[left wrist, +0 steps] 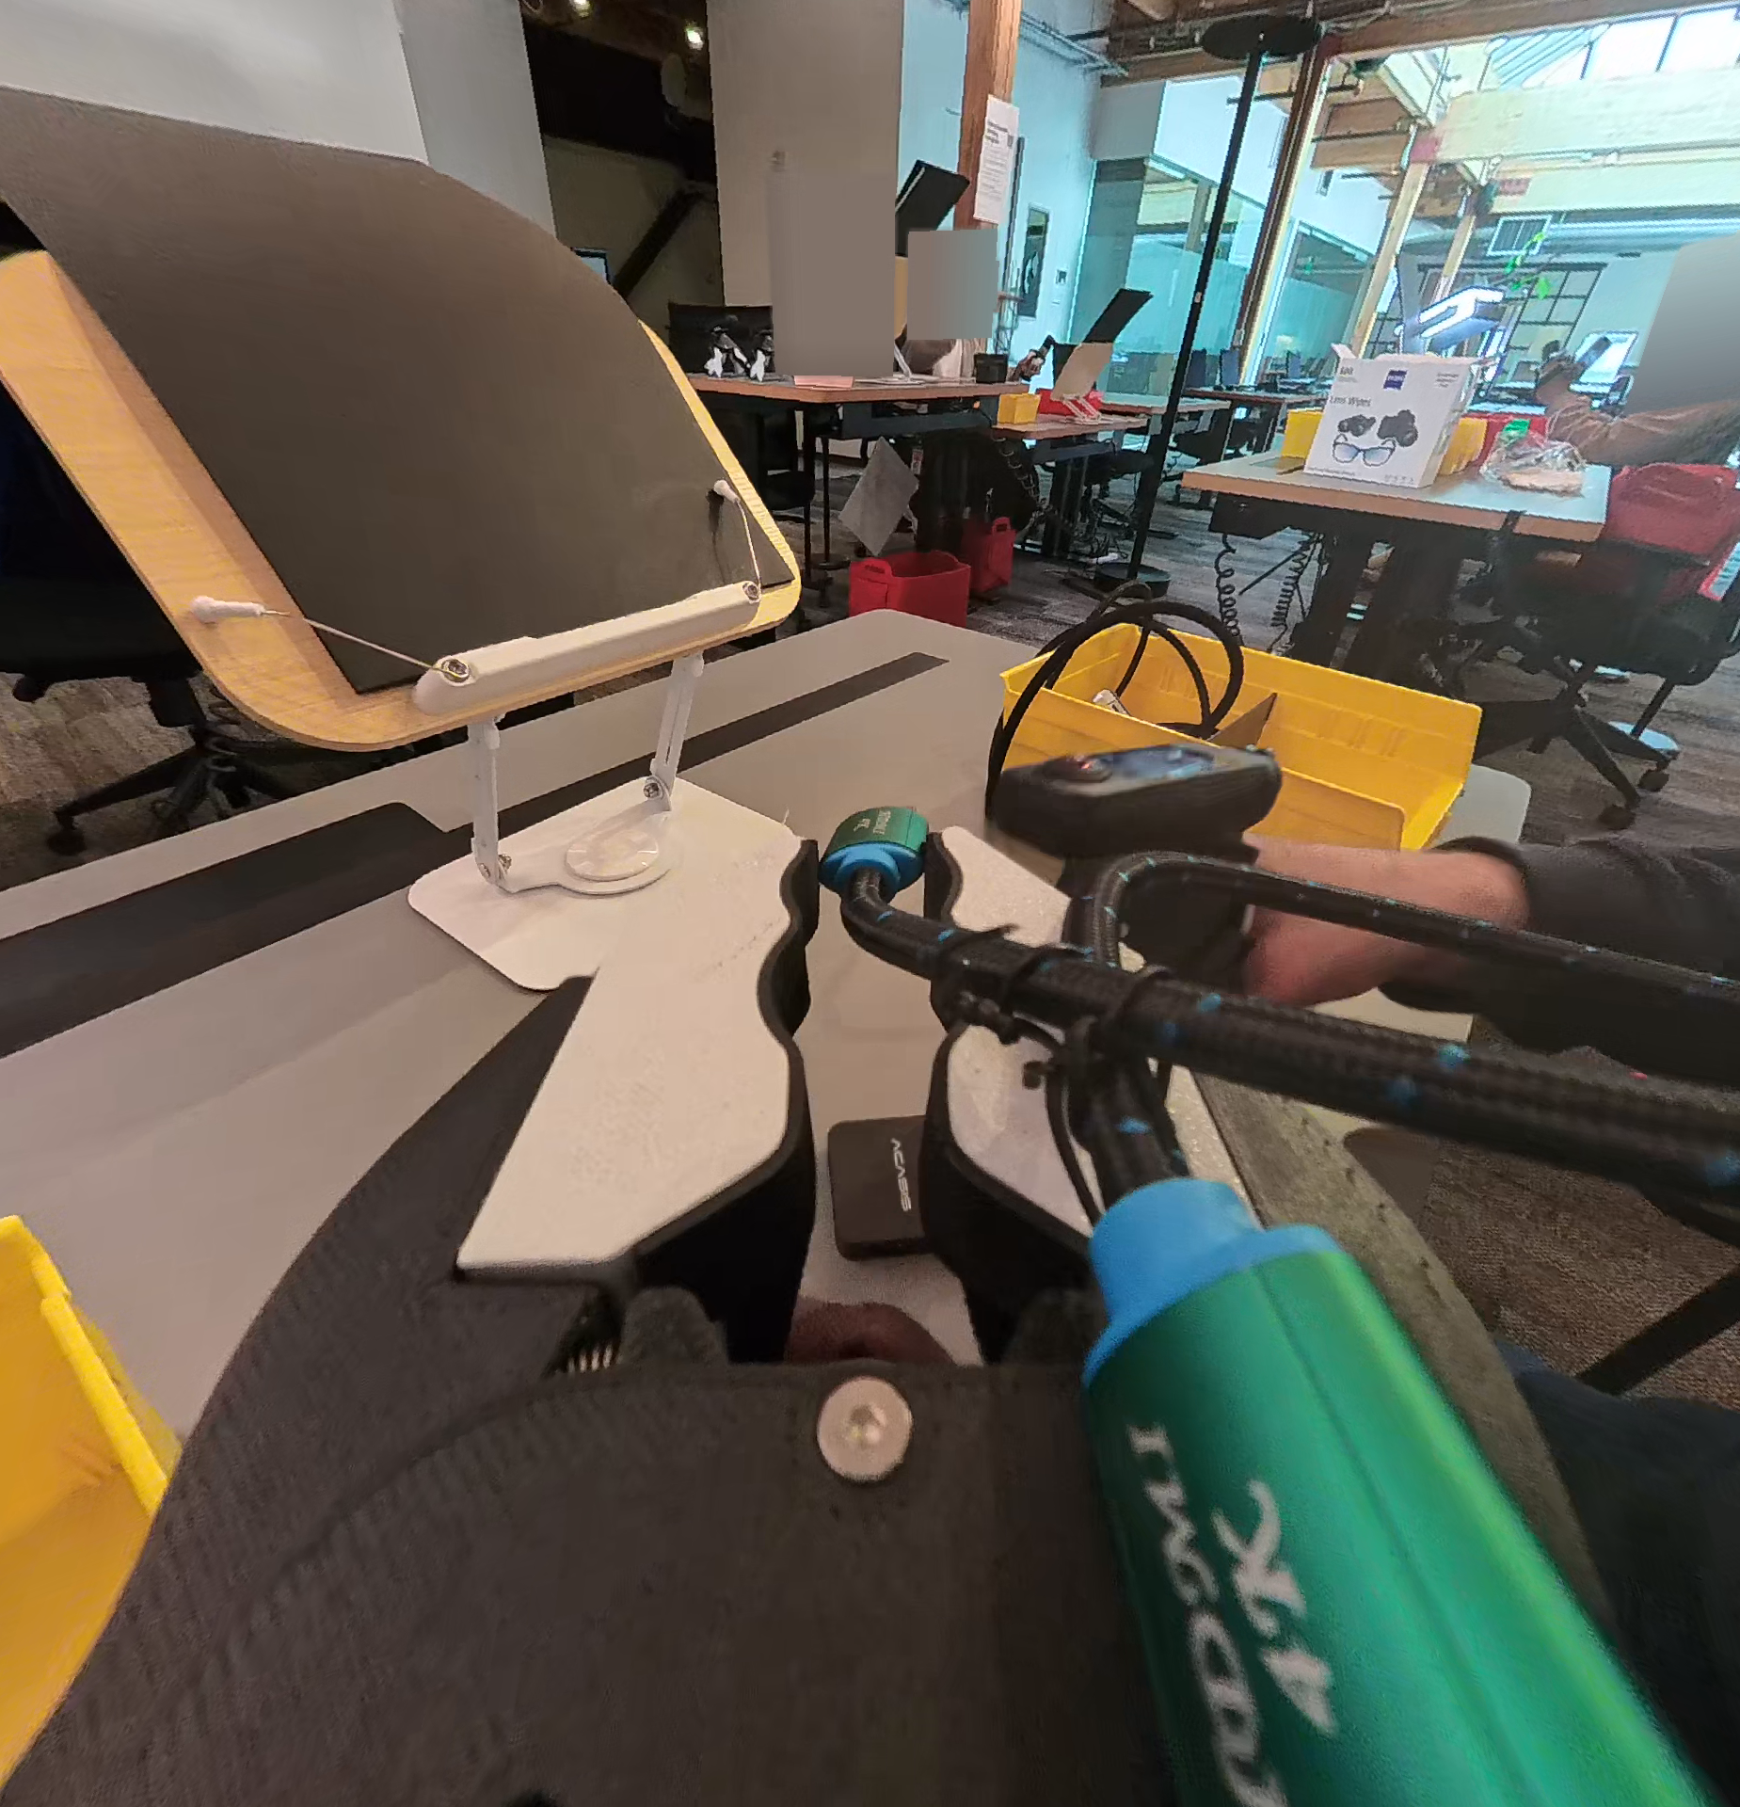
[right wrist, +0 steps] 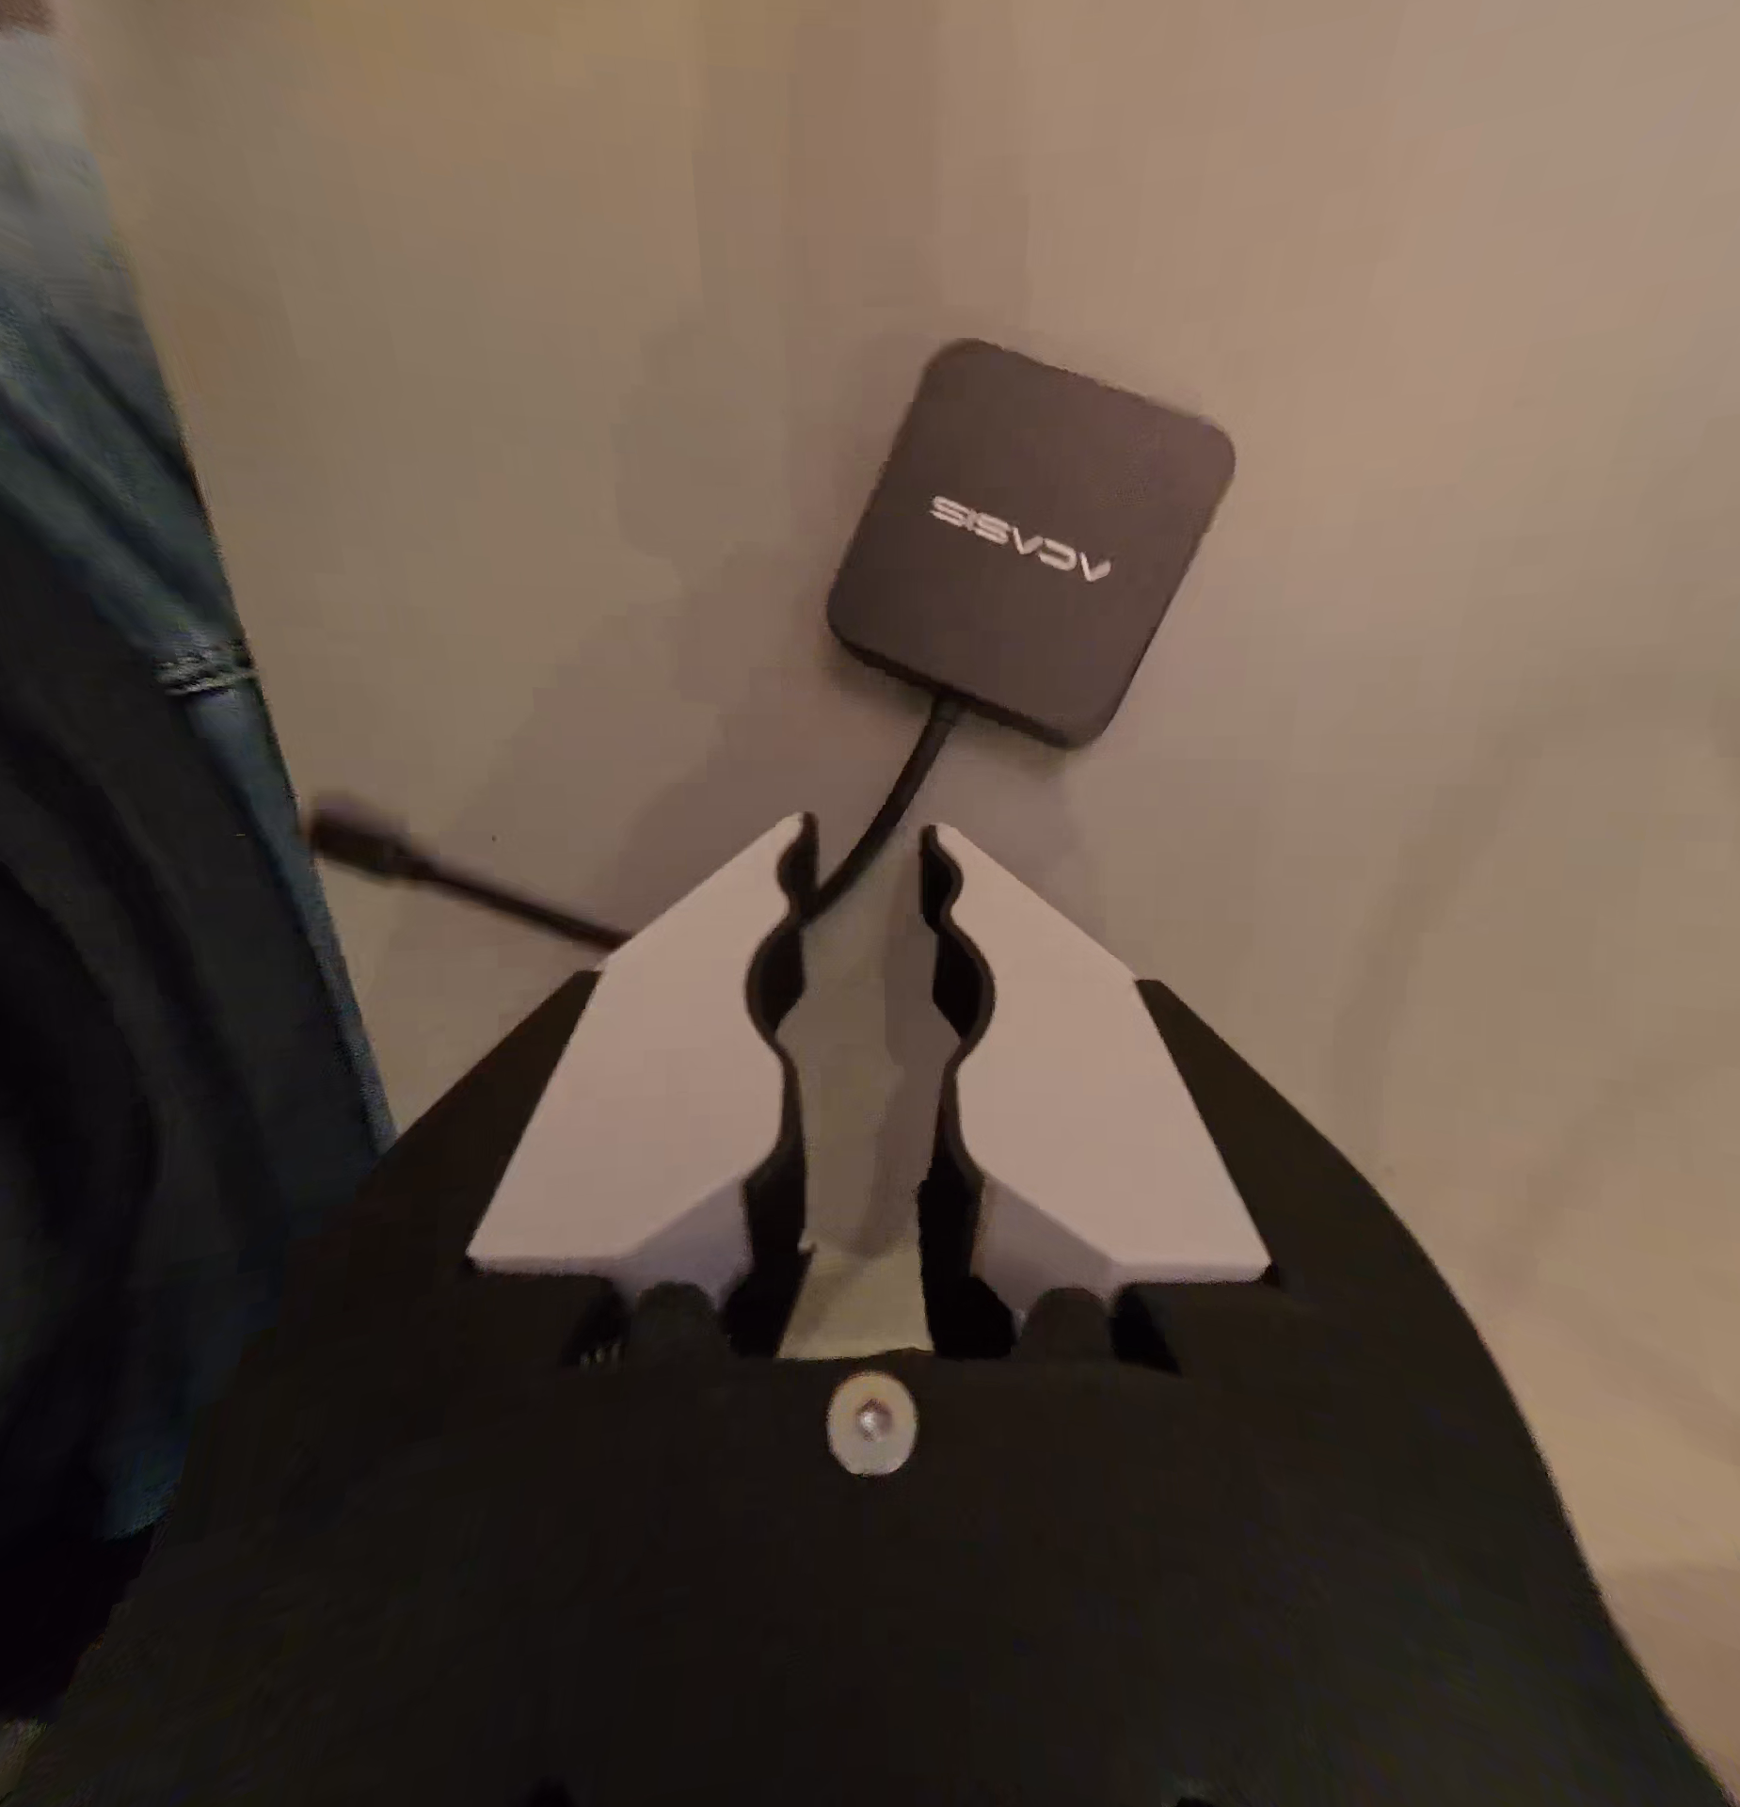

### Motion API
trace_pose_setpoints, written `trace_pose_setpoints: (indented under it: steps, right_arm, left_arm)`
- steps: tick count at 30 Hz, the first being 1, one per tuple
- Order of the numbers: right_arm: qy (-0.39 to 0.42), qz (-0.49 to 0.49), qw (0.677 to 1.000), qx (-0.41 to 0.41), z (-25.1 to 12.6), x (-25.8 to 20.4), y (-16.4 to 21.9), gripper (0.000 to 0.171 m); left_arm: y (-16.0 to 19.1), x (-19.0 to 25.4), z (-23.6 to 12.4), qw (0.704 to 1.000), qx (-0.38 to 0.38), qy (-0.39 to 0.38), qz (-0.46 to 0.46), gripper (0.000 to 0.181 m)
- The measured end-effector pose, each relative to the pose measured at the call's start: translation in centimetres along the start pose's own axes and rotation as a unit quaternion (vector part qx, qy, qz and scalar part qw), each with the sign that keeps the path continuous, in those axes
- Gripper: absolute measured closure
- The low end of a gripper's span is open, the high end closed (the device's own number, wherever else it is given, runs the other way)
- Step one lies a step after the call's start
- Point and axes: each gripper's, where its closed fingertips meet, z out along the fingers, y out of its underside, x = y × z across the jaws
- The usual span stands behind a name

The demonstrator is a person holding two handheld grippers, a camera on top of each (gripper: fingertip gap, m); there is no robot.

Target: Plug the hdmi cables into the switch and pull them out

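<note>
I have the left gripper (left wrist: 870, 870) closed down on the green-and-blue plug of a black braided HDMI cable with blue flecks (left wrist: 1042, 968), the plug (left wrist: 875, 841) pinched right at my fingertips and pointing away from me, while the cable bends back toward the camera, tied into a bundle with thin black ties. The cable's other plug, a big green barrel with a blue collar (left wrist: 1335, 1467), hangs blurred just in front of the lens, low and to the right. Taking the small flat black square switch box (left wrist: 880, 1188) as my landmark, my left fingers straddle it from above: it lies on the pale grey table (left wrist: 211, 1076), seen through the gap between them, nearer to me than the held plug. Beyond the switch stands a white-footed stand carrying a tilted wooden board with a dark sheet (left wrist: 377, 420), and to the far right of it a yellow plastic bin (left wrist: 1335, 743) holds a coiled black cable. From the right wrist view, my right gripper (right wrist: 866, 841) stands partly open and holds nothing; the switch (right wrist: 1032, 538) lies flat just past its tips, and the switch's own thin black lead (right wrist: 885, 812) runs back from its near edge and disappears behind the tip of my left-hand finger.
</note>
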Motion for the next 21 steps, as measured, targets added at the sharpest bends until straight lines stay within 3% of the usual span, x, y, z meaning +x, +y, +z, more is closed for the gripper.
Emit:
trace_pose_setpoints:
  steps: [2, 5, 8, 10, 15, 21]
  right_arm:
    - [0.019, -0.031, 0.999, 0.022, -0.9, 0.5, -0.7, 0.146]
    - [0.052, -0.118, 0.991, 0.027, -1.5, 1.3, -2.0, 0.120]
    - [0.073, -0.206, 0.976, -0.001, -0.8, 2.4, -2.6, 0.095]
    - [0.062, -0.236, 0.970, -0.013, 0.1, 2.7, -3.2, 0.087]
    - [-0.020, -0.273, 0.961, -0.045, 2.4, 2.7, -3.7, 0.084]
    - [-0.057, -0.326, 0.939, -0.089, 2.1, 3.3, -4.4, 0.101]
  left_arm:
    - [0.1, 0.0, 0.1, 1.000, -0.002, 0.001, 0.000, 0.162]
    - [0.1, 0.1, 0.1, 1.000, -0.003, 0.001, 0.003, 0.162]
    - [-0.1, 0.2, 0.0, 1.000, -0.002, 0.001, 0.006, 0.162]
    - [-0.1, 0.1, 0.0, 1.000, -0.002, 0.000, 0.006, 0.162]
    - [0.3, -0.3, -0.1, 1.000, -0.006, -0.002, 0.003, 0.162]
    - [0.1, -0.9, -0.4, 1.000, -0.002, -0.003, 0.003, 0.162]
